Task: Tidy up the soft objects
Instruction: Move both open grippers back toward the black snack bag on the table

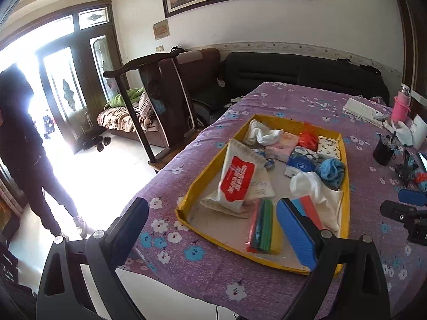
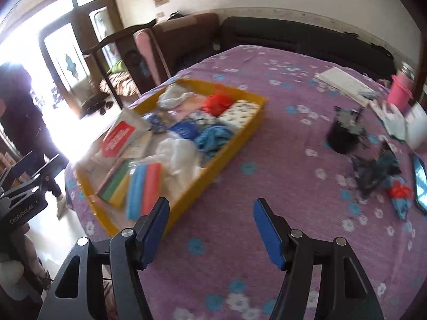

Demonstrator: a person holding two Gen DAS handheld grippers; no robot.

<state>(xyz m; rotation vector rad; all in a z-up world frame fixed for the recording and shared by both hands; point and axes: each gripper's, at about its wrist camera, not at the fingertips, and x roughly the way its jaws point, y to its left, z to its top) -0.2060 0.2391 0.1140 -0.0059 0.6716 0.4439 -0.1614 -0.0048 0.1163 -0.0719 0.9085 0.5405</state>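
Yellow shallow tray, open-topped, set on a desk under a purple flowered cloth. Contents, far end to near: crumpled white cloth; pink packet; red-orange plastic bag; white packet with dark dots; blue-and-white packet; bunched blue cloth; large white pouch with red label, lying on a pale cloth bag; loose white fabric at the tray's right wall; clear pack of striped green, red and blue items; blue-and-red pack just beside it. Left tool: jaws wide apart, nothing between them, one blue pad over the near end of the tray, the other outside its left wall. Right tool: jaws parted, nothing gripped, above bare cloth just right of the tray. Elsewhere on the desk, well apart from the tray: black cup, pink bottle, white booklet. Person in dark clothing stands by the bright doorway; wooden chair beside the desk.
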